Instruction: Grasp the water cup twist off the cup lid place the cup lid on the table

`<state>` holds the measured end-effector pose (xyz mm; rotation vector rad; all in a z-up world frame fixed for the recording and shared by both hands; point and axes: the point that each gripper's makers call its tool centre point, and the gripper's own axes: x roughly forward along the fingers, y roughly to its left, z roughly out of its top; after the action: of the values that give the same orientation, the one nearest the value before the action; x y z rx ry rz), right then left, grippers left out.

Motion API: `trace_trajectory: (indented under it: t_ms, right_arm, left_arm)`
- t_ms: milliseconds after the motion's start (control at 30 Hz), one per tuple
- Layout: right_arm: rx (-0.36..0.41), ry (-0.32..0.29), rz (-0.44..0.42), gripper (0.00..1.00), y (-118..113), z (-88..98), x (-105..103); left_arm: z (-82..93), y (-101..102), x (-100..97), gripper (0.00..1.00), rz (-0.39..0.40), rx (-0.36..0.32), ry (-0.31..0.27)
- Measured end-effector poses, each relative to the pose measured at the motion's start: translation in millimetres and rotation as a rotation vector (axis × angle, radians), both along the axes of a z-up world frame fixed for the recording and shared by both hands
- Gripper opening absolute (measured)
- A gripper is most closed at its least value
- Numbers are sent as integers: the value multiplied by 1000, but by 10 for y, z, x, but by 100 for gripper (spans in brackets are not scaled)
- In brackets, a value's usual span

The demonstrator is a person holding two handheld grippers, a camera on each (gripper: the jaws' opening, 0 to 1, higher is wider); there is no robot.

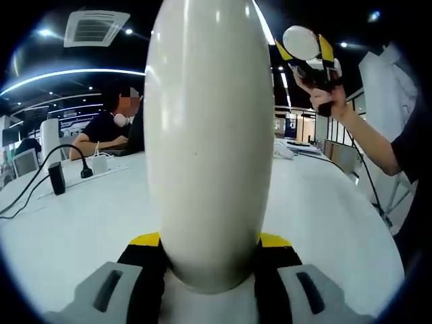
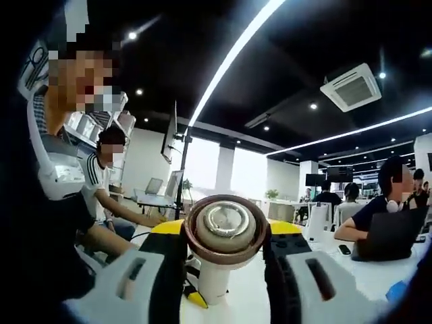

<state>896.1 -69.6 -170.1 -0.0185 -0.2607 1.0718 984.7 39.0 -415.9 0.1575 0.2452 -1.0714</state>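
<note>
A tall white water cup [image 1: 209,148] stands upright between the jaws of my left gripper [image 1: 209,240], which is shut on its lower body. Its top runs out of the left gripper view. At the upper right, my right gripper [image 1: 308,54] is raised in a person's hand above the white table [image 1: 324,216], well apart from the cup, and is shut on the round white cup lid [image 1: 300,42]. In the right gripper view the lid [image 2: 226,229] shows its brown rim and shiny inside, clamped in my right gripper [image 2: 226,235]. The white cup [image 2: 216,283] stands below it.
A black plug and cable [image 1: 57,177] and a white power strip [image 1: 100,164] lie on the table's left. People sit at laptops at the far side [image 1: 108,128] [image 2: 385,216]. A person's arm [image 1: 368,138] reaches in from the right.
</note>
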Motion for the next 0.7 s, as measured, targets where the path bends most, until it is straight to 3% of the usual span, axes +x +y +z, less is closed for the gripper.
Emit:
trace_trajectory:
  t_ms: [700]
  right_arm:
    - [-3,56,-2,46,-36,-292,-41]
  left_arm:
    - [-4,1,7,52,2,0,0]
